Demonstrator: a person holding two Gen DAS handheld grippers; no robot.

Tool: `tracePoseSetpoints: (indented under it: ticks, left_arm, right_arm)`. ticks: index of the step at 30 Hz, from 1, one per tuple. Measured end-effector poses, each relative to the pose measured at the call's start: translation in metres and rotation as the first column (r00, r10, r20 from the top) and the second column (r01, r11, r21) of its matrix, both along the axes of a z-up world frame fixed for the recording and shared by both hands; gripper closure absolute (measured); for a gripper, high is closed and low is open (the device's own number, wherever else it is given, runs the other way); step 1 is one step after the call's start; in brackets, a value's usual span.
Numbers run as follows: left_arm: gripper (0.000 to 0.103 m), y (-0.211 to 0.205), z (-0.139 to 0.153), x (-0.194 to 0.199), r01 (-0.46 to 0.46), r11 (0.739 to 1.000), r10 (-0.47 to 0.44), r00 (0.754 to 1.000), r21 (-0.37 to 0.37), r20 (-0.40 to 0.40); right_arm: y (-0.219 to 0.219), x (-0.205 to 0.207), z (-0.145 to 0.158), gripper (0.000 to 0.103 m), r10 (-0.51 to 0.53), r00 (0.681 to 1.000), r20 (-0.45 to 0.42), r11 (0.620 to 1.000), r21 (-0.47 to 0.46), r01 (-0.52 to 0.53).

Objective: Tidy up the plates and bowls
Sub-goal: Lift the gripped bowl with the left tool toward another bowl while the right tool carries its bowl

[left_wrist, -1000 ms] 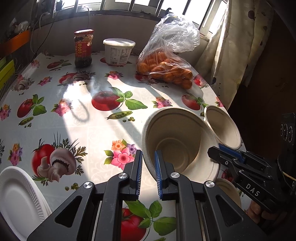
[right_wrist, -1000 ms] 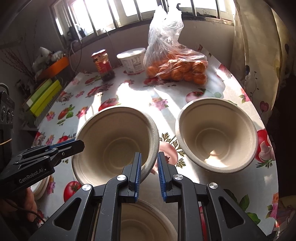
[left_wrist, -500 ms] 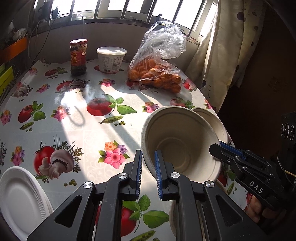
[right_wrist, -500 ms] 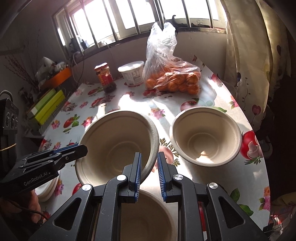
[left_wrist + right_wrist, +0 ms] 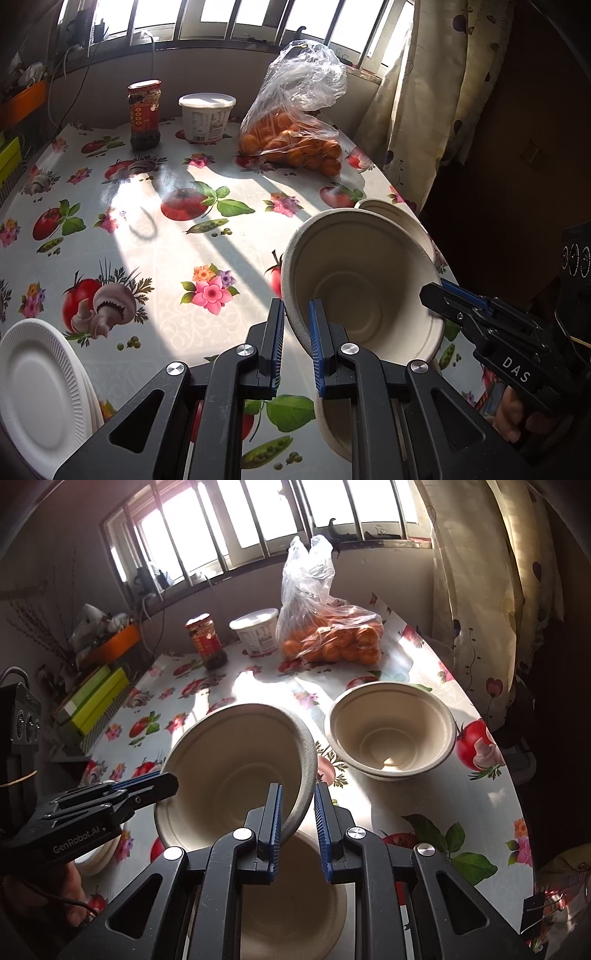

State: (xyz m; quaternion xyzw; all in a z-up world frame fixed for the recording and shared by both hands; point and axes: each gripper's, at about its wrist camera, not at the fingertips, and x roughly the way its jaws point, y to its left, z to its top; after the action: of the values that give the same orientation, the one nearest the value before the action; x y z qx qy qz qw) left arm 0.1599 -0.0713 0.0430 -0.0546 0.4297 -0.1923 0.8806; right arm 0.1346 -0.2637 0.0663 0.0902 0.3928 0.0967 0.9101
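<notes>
Two claws hold one beige bowl [image 5: 364, 284] up off the desk [image 5: 147, 229], tipped on its side: your left claw [image 5: 296, 343] pinches the rim at 9 o'clock of the bowl, and your right claw [image 5: 297, 827] pinches the rim across from it, at 3 o'clock. Both sets of jaws are pressed together on the thin edge. You look to be in the middle of moving this bowl to stack it. A second bowl [image 5: 291, 915] sits on the desk right under the lifted one, and a third bowl [image 5: 391, 731] rests at 1 o'clock of your right claw, well apart. For the next move, I think you should tip the bowl level, line it up over the bowl below and set it inside, then let go with both claws. White plates [image 5: 40, 384] wait at 8 o'clock in the left view. You can read "DAS" on the right claw's side and "GenRobot.AI" on the left claw's side. The jar [image 5: 144, 110] and tub [image 5: 207, 116] have labels too small to read.
</notes>
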Motion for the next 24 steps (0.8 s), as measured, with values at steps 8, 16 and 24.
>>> tracePoseSetpoints:
  ticks: [8, 16, 24]
  left_arm:
    - [0.089, -0.007, -0.002, -0.011, 0.034, 0.999, -0.034, 0.999, 0.004, -0.006]
    - [0.089, -0.011, -0.007, -0.021, 0.054, 0.999, -0.054, 0.998, 0.003, -0.019]
    - [0.089, -0.017, -0.011, -0.032, 0.073, 0.997, -0.073, 0.997, 0.001, -0.030]
  right_arm:
    - [-0.006, -0.019, -0.003, 0.085, -0.038, 0.999, -0.005, 0.999, 0.015, 0.038]
    - [-0.009, -0.035, -0.005, 0.085, -0.059, 0.998, -0.004, 0.998, 0.016, 0.059]
    - [-0.015, -0.047, -0.005, 0.085, -0.075, 0.997, -0.001, 0.997, 0.031, 0.075]
